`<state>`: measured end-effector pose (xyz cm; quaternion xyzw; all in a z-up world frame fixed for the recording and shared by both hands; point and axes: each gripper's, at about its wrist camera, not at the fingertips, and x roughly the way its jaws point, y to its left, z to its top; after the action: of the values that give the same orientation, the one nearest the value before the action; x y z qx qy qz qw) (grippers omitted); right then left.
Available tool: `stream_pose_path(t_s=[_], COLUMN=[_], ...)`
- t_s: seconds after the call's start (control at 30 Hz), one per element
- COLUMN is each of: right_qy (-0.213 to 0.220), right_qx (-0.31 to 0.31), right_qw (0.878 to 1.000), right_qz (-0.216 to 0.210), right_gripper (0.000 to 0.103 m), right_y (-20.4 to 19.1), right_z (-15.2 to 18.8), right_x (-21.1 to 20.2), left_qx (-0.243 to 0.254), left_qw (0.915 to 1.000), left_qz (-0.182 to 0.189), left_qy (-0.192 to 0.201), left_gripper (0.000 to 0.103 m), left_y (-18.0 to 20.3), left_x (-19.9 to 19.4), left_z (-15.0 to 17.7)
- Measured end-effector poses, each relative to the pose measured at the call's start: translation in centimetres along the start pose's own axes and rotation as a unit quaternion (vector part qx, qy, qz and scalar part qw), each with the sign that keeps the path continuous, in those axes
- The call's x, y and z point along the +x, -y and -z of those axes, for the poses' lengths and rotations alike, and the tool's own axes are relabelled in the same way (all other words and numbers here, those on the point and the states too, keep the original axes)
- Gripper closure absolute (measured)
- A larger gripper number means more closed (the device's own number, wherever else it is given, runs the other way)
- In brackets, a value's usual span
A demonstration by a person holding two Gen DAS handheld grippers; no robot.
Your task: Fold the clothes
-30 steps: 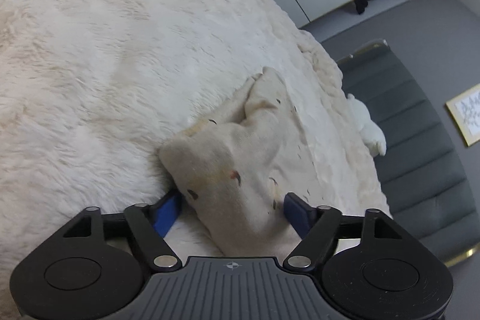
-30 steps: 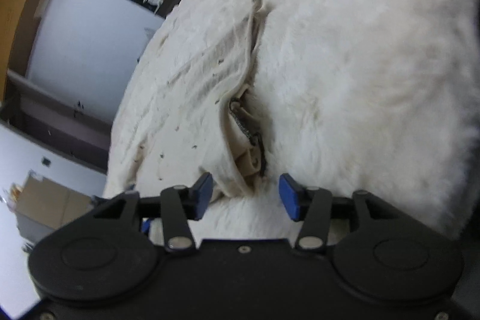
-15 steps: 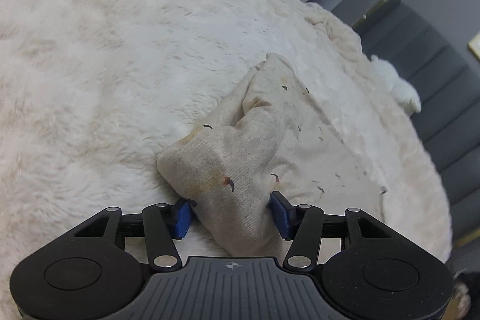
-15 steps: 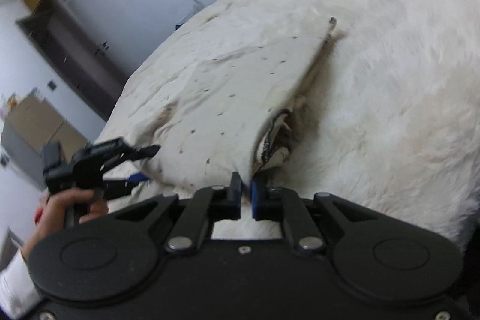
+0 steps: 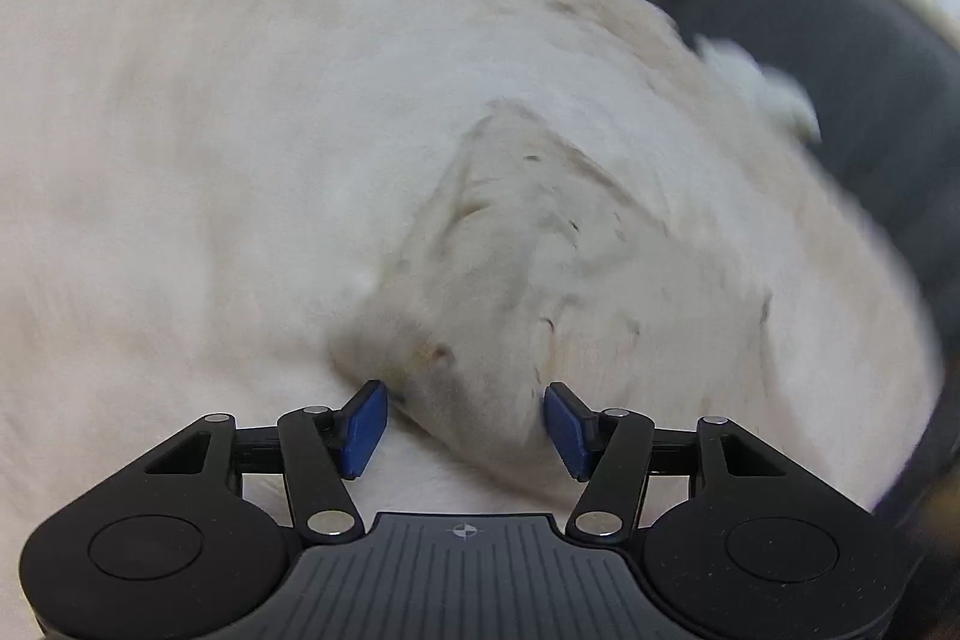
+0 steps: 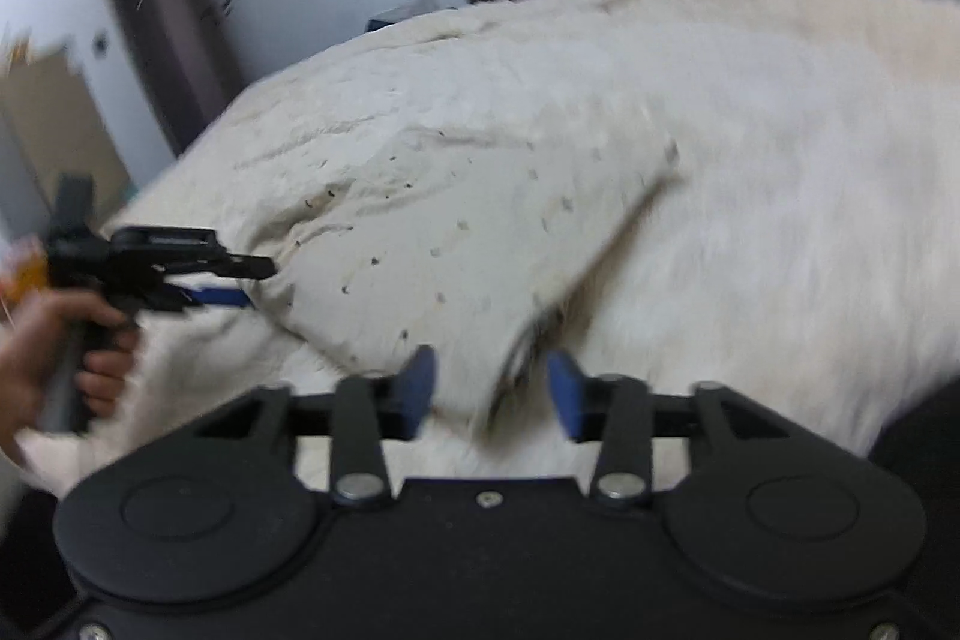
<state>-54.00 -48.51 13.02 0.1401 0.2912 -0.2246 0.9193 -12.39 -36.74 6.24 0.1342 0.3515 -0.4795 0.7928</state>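
Right gripper point(image 6: 486, 388): jaws have just sprung apart after being pinched nearly together half a second back; now they stand wide, with the near corner of the cream garment point(image 6: 456, 220) lying loose between them, pads clear of the cloth. I read that as a release: that corner is set down. Left gripper point(image 5: 465, 421): jaws have eased a little wider in the last half second; a bunched end of the garment point(image 5: 480, 316) sits between the blue pads, and both pads appear to stand just off the cloth, though the view is badly smeared. From the right wrist view my left gripper point(image 6: 252, 280) is at the garment's far-left corner, my hand point(image 6: 54, 346) on the grip. The garment lies spread over the white fluffy blanket point(image 6: 780, 196), towards the blanket's left edge, flatter than a second ago, when it was a narrow crumpled ridge. Judgement: one fold or spread-out step is done; next is choosing a fresh edge to grip. Risk: plush pile catching cloth when I re-pinch.
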Motion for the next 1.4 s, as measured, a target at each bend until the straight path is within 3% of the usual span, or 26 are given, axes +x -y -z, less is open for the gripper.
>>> stream_pose_path(t_s=[0.07, 0.1, 0.13, 0.17, 0.2, 0.3, 0.33, 0.4, 0.47, 0.5, 0.57, 0.63, 0.7, 0.8, 0.9, 1.0, 1.07, 1.23, 1.4], right_qy=[-0.003, -0.005, -0.007, -0.009, -0.009, -0.017, -0.015, -0.008, -0.006, -0.007, -0.011, -0.013, -0.014, -0.024, -0.042, -0.053, -0.069, -0.125, -0.198], right_qx=[-0.069, -0.101, -0.134, -0.166, -0.181, -0.239, -0.251, -0.251, -0.212, -0.194, -0.142, -0.137, -0.144, -0.147, -0.123, -0.146, -0.170, -0.154, -0.073], right_qw=[0.998, 0.995, 0.991, 0.986, 0.983, 0.970, 0.967, 0.968, 0.977, 0.981, 0.989, 0.990, 0.989, 0.988, 0.990, 0.986, 0.981, 0.978, 0.977], right_qz=[0.009, 0.013, 0.016, 0.019, 0.022, 0.032, 0.028, 0.014, -0.011, -0.021, -0.049, -0.045, -0.033, -0.036, -0.057, -0.057, -0.057, -0.069, -0.044], right_gripper=[0.042, 0.040, 0.037, 0.037, 0.037, 0.037, 0.037, 0.037, 0.037, 0.037, 0.037, 0.037, 0.037, 0.037, 0.037, 0.036, 0.036, 0.036, 0.039], right_y=[-1.9, -2.8, -3.8, -4.7, -5.2, -7.1, -7.5, -8.0, -7.6, -7.3, -5.8, -4.6, -3.7, -2.3, -0.7, -0.4, -0.7, -2.9, -6.1], right_z=[-0.4, -0.3, -0.1, 0.0, 0.2, 0.9, 0.9, 0.6, -0.6, -1.2, -3.4, -5.3, -6.6, -8.1, -11.1, -15.5, -18.8, -25.5, -27.9], right_x=[0.7, 1.2, 1.7, 2.3, 2.6, 4.6, 5.2, 6.0, 6.4, 6.4, 7.0, 7.9, 8.4, 9.5, 11.3, 14.8, 17.6, 25.8, 33.2], left_qx=[0.136, 0.193, 0.261, 0.327, 0.410, 0.544, 0.566, 0.551, 0.510, 0.494, 0.473, 0.448, 0.435, 0.431, 0.389, 0.401, 0.435, 0.429, 0.430], left_qw=[0.9898, 0.9797, 0.9636, 0.9425, 0.9090, 0.8350, 0.8216, 0.8338, 0.8601, 0.8689, 0.8797, 0.8920, 0.8980, 0.8996, 0.9175, 0.9128, 0.8978, 0.8992, 0.8978], left_qz=[-0.035, -0.040, -0.044, -0.048, -0.057, -0.063, -0.049, -0.025, 0.011, 0.024, 0.044, 0.057, 0.062, 0.066, 0.080, 0.071, 0.064, 0.082, 0.095], left_qy=[0.023, 0.033, 0.040, 0.046, 0.049, 0.049, 0.041, 0.030, 0.017, 0.013, 0.014, 0.017, 0.022, 0.019, 0.017, 0.029, 0.021, 0.018, 0.019], left_gripper=[0.044, 0.043, 0.040, 0.039, 0.039, 0.039, 0.039, 0.034, 0.030, 0.029, 0.023, 0.022, 0.021, 0.020, 0.014, 0.012, 0.012, 0.011, 0.010], left_y=[2.0, 2.8, 3.8, 4.7, 5.8, 6.9, 6.5, 5.9, 4.6, 4.1, 3.8, 3.6, 3.5, 3.8, 3.8, 4.2, 4.7, 3.5, 3.1], left_x=[-1.6, -2.1, -2.2, -2.2, -1.7, 0.2, 1.4, 2.1, 3.1, 3.5, 4.1, 4.8, 4.9, 4.7, 4.5, 4.6, 5.0, 4.6, 4.9], left_z=[0.2, 0.4, 1.0, 1.6, 2.6, 4.5, 4.6, 3.9, 3.0, 2.8, 3.1, 3.5, 3.5, 3.0, 2.6, 3.7, 3.9, 3.5, 3.5])
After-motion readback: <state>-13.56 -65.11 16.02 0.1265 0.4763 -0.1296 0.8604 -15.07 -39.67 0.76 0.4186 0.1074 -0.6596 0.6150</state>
